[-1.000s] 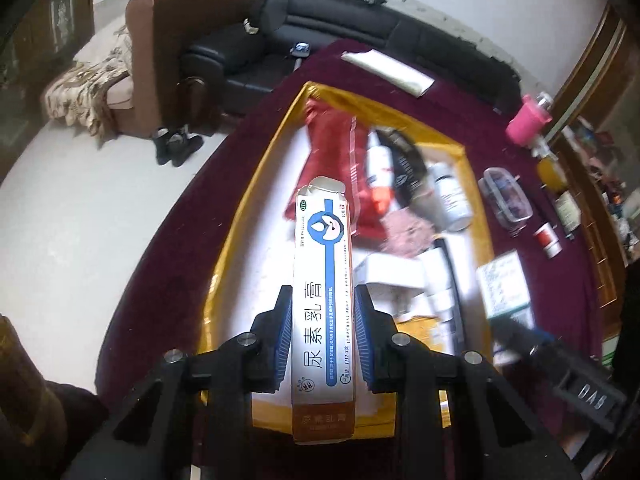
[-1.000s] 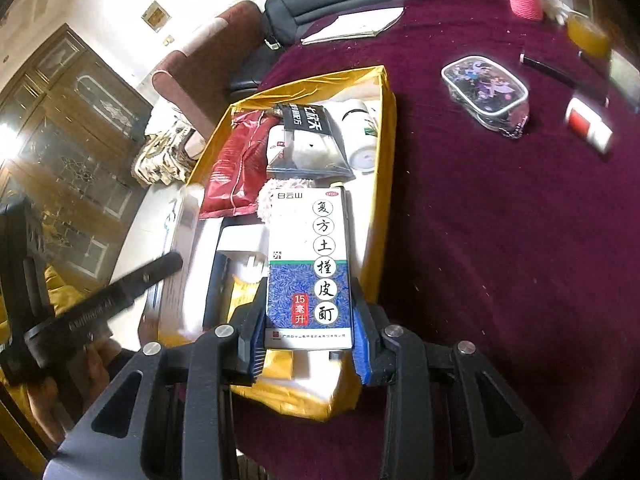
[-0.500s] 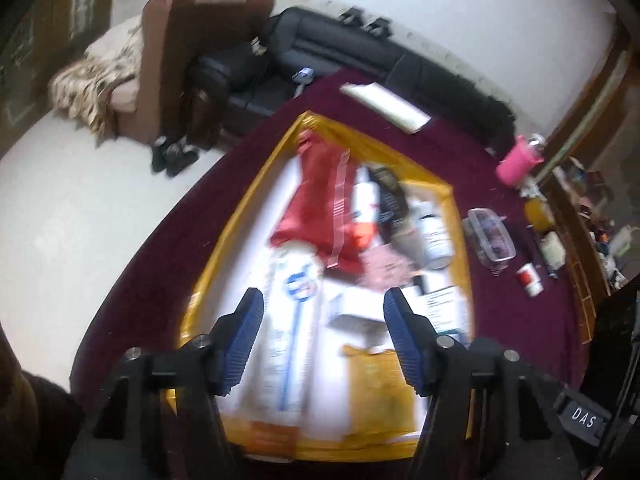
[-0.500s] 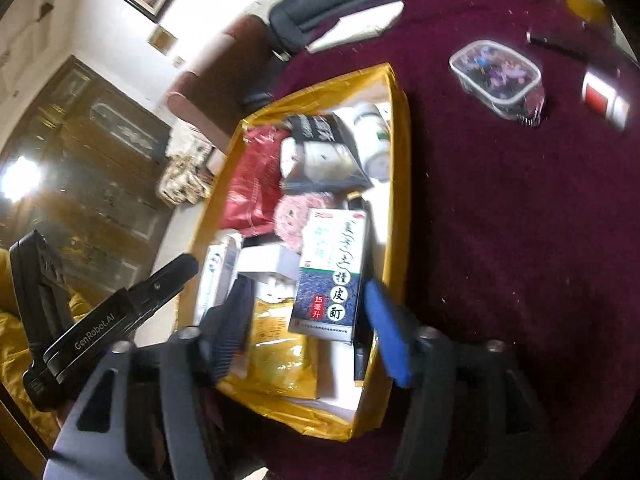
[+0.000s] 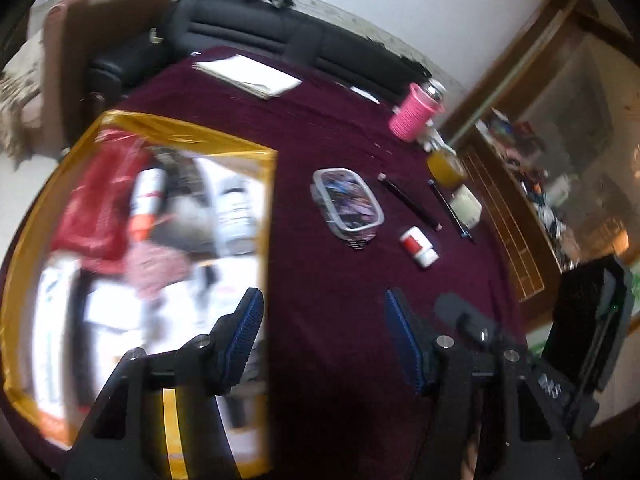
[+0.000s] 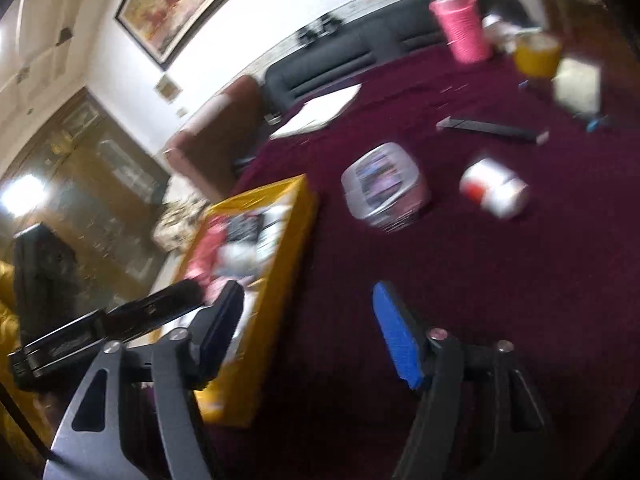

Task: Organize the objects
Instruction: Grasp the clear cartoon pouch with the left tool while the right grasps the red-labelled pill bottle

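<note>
My left gripper (image 5: pixel 322 304) stands open with nothing between its blue pads, over the dark red tablecloth just right of the yellow box (image 5: pixel 180 130). The box holds a red pouch (image 5: pixel 96 200), a white bottle (image 5: pixel 236 208) and several cartons, all blurred. My right gripper (image 6: pixel 307 294) has its jaws opening, also empty, beside the yellow box's wall (image 6: pixel 280 264). Ahead of both lie a clear plastic container (image 5: pixel 347 202) (image 6: pixel 384 186) and a small white-and-red bottle (image 5: pixel 418 246) (image 6: pixel 494 192).
Farther back on the cloth are a black pen (image 5: pixel 410 202), a pink cup (image 5: pixel 414 114), an orange jar (image 5: pixel 446 162), a white roll (image 5: pixel 466 206) and white papers (image 5: pixel 248 74). A black sofa and a brown armchair stand behind the table; a wooden cabinet is at the right.
Both grippers opened and let go of their cartons, which now lie in the yellow box. Both then swung right, away from the box, toward the loose items on the cloth.
</note>
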Motion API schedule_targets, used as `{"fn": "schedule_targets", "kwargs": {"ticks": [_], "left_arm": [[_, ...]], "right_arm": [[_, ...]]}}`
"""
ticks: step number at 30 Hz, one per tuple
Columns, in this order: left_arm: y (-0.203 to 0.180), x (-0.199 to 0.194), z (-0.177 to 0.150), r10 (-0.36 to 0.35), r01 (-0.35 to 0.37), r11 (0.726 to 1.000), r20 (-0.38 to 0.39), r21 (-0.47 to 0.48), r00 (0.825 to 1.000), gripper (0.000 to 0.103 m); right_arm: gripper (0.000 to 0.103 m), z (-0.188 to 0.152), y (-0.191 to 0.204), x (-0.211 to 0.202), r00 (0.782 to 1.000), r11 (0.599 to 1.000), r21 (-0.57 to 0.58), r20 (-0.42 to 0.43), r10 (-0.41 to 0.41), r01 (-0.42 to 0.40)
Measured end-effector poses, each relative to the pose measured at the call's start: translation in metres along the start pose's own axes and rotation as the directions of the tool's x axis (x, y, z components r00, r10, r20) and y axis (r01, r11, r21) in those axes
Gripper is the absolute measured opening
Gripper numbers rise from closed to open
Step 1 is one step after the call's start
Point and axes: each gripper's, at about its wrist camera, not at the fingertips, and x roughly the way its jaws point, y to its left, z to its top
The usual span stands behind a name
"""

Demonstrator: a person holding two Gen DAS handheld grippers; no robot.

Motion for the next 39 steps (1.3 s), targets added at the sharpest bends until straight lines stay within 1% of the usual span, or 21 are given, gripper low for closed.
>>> {"fn": "schedule_targets", "kwargs": {"ticks": [1, 3, 5, 8, 10, 12, 14, 16, 18, 19, 20, 21, 22, 23, 24, 25, 29, 32, 34, 36, 39], "left_arm": [[-0.010, 0.009, 0.006, -0.007, 0.007, 1.000, -0.014, 0.011, 1.000, 0.057], [-0.022, 0.023, 0.014, -0.003, 0.004, 1.000, -0.033, 0.016, 0.999, 0.056], [-0.033, 0.041, 0.028, 0.005, -0.004, 1.000, -0.047, 0.021, 0.999, 0.056], [-0.044, 0.071, 0.047, 0.039, -0.038, 0.999, -0.072, 0.010, 0.997, 0.056], [-0.047, 0.094, 0.062, 0.056, -0.057, 0.998, -0.092, -0.002, 0.994, 0.056], [-0.044, 0.113, 0.071, 0.065, -0.068, 0.997, -0.110, -0.023, 0.992, 0.056], [-0.042, 0.134, 0.082, 0.085, -0.090, 0.995, -0.125, -0.036, 0.989, 0.056], [-0.041, 0.156, 0.090, 0.112, -0.120, 0.992, -0.143, -0.044, 0.983, 0.056], [-0.040, 0.173, 0.095, 0.130, -0.139, 0.989, -0.160, -0.048, 0.978, 0.056], [-0.041, 0.181, 0.096, 0.136, -0.146, 0.988, -0.168, -0.045, 0.976, 0.056], [-0.042, 0.188, 0.098, 0.146, -0.154, 0.987, -0.168, -0.035, 0.975, 0.057], [-0.044, 0.190, 0.099, 0.169, -0.174, 0.984, -0.153, -0.022, 0.974, 0.058], [-0.046, 0.192, 0.100, 0.184, -0.188, 0.982, -0.143, -0.015, 0.972, 0.061], [-0.048, 0.193, 0.102, 0.186, -0.190, 0.982, -0.142, -0.016, 0.972, 0.063], [-0.049, 0.195, 0.103, 0.181, -0.186, 0.982, -0.144, -0.020, 0.973, 0.067], [-0.050, 0.197, 0.104, 0.179, -0.184, 0.983, -0.149, -0.023, 0.973, 0.067], [-0.055, 0.197, 0.108, 0.160, -0.166, 0.986, -0.154, -0.031, 0.975, 0.067], [-0.059, 0.206, 0.112, 0.192, -0.198, 0.980, -0.170, -0.019, 0.967, 0.067], [-0.065, 0.211, 0.112, 0.231, -0.231, 0.973, -0.160, 0.020, 0.960, 0.069], [-0.070, 0.217, 0.111, 0.271, -0.262, 0.962, -0.149, 0.073, 0.951, 0.069], [-0.079, 0.223, 0.106, 0.318, -0.295, 0.937, -0.114, 0.186, 0.941, 0.069]], "right_arm": [[0.078, 0.011, -0.014, -0.002, 0.999, 0.999, -0.001, 0.005, -0.039, 0.039], [0.078, 0.028, -0.035, -0.002, 0.996, 0.996, 0.005, 0.008, -0.089, 0.089], [0.078, 0.048, -0.061, 0.001, 0.993, 0.993, 0.018, -0.009, -0.117, 0.117], [0.078, 0.069, -0.089, 0.020, 0.983, 0.983, 0.026, -0.039, -0.178, 0.179], [0.078, 0.074, -0.103, 0.036, 0.978, 0.978, 0.034, -0.054, -0.202, 0.204], [0.078, 0.074, -0.111, 0.045, 0.980, 0.979, 0.050, -0.055, -0.193, 0.196], [0.077, 0.069, -0.119, 0.055, 0.977, 0.977, 0.054, -0.053, -0.205, 0.207], [0.074, 0.066, -0.118, 0.063, 0.972, 0.974, 0.018, -0.073, -0.223, 0.224], [0.069, 0.063, -0.113, 0.070, 0.955, 0.958, -0.038, -0.080, -0.286, 0.284], [0.064, 0.062, -0.110, 0.070, 0.947, 0.950, -0.063, -0.073, -0.311, 0.307], [0.059, 0.063, -0.110, 0.073, 0.942, 0.943, -0.077, -0.071, -0.328, 0.322], [0.057, 0.062, -0.109, 0.073, 0.937, 0.937, -0.087, -0.066, -0.343, 0.338], [0.052, 0.061, -0.110, 0.073, 0.932, 0.932, -0.093, -0.061, -0.357, 0.351], [0.046, 0.061, -0.110, 0.073, 0.929, 0.929, -0.095, -0.059, -0.365, 0.358], [0.043, 0.061, -0.110, 0.072, 0.927, 0.926, -0.096, -0.057, -0.371, 0.365], [0.041, 0.061, -0.112, 0.072, 0.927, 0.926, -0.091, -0.057, -0.371, 0.365], [0.041, 0.062, -0.116, 0.068, 0.935, 0.936, -0.066, -0.060, -0.351, 0.347], [0.041, 0.065, -0.119, 0.068, 0.939, 0.941, -0.046, -0.061, -0.338, 0.336], [0.041, 0.065, -0.121, 0.069, 0.941, 0.943, -0.039, -0.061, -0.332, 0.330], [0.043, 0.066, -0.122, 0.069, 0.944, 0.946, -0.031, -0.060, -0.325, 0.324], [0.053, 0.067, -0.122, 0.070, 0.950, 0.952, -0.030, -0.060, -0.305, 0.304]]}}
